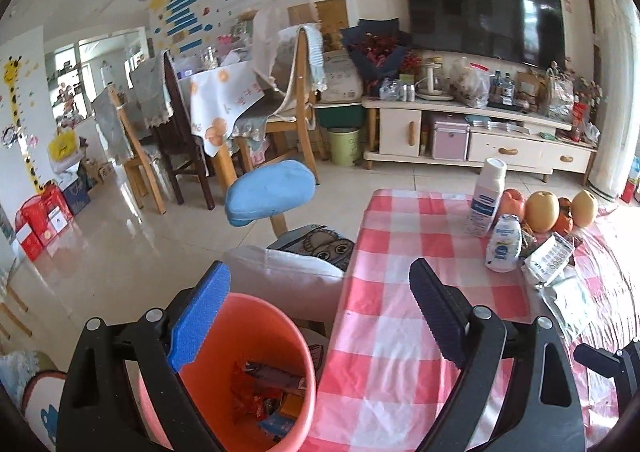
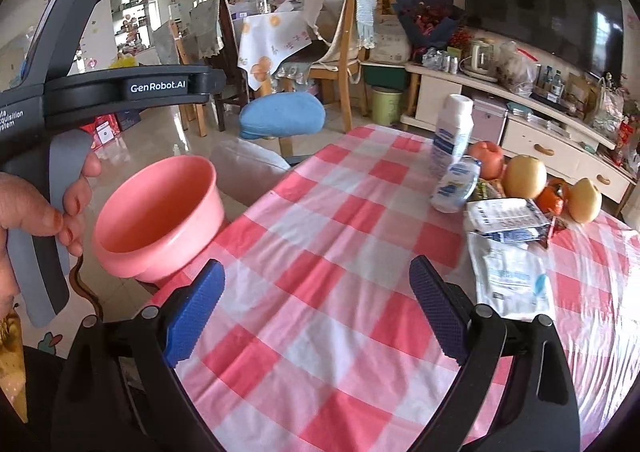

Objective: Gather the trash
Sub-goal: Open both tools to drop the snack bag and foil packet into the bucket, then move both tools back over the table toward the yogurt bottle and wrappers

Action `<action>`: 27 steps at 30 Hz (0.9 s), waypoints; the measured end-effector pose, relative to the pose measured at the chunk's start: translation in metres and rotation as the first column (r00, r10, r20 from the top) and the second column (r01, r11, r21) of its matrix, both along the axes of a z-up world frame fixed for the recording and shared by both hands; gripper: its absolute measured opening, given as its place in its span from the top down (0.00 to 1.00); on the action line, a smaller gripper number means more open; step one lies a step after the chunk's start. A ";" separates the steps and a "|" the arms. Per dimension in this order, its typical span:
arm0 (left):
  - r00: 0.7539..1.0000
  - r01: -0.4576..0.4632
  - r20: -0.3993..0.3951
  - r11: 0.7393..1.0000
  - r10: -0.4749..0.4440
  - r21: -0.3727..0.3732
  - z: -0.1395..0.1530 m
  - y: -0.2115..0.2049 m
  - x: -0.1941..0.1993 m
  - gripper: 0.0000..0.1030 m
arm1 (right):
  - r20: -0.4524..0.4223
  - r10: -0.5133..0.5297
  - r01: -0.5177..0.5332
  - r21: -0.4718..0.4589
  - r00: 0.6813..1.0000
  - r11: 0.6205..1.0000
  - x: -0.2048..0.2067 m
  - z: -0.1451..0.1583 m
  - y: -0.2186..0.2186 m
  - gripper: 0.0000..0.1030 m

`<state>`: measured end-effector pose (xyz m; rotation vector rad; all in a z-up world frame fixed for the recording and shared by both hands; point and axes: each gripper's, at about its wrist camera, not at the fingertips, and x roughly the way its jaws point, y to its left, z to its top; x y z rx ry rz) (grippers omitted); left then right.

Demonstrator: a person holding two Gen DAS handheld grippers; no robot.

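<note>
Two black hand-held grippers with blue ribbed pads stand wide open, and neither has anything between its jaws. The left gripper [image 1: 320, 312] hangs over the near left edge of the table covered with a red-and-white checked cloth [image 1: 400, 332]; its left pad sits above the round pink plastic bin [image 1: 248, 356], its right pad above the cloth. The bin stands just beside the table's left edge, below the tabletop, and holds the collected trash: a heap of crumpled red and dark snack wrappers [image 1: 268, 396] at its bottom.

The right gripper [image 2: 316, 308] hovers over bare checked cloth [image 2: 320, 252], touching nothing. In its view the person's hand [image 2: 44, 211] grips the grey handle of the left gripper at the left edge, just beside the pink bin [image 2: 160, 215].

More packaging lies at the table's far right: a flat white plastic pouch with blue print [image 2: 512, 280] and, just beyond it, a crumpled white-and-blue packet [image 2: 504, 219]. Near them stand a tall white bottle with a blue label [image 2: 452, 135], a smaller white squeeze bottle [image 2: 456, 187] leaning against it, and a group of fruit, including a yellow pear [image 2: 524, 175] and a red apple [image 2: 488, 159]. A blue padded stool [image 2: 284, 119] stands on the tiled floor beyond the table.
</note>
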<state>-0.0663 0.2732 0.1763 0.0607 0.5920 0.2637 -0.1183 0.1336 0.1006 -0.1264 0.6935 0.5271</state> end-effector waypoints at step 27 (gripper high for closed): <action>0.987 0.153 -0.083 0.972 -0.140 0.177 -0.008 -0.106 0.025 0.12 | 0.016 -0.072 0.071 0.036 0.997 0.997 0.001 -0.002 -0.079 0.09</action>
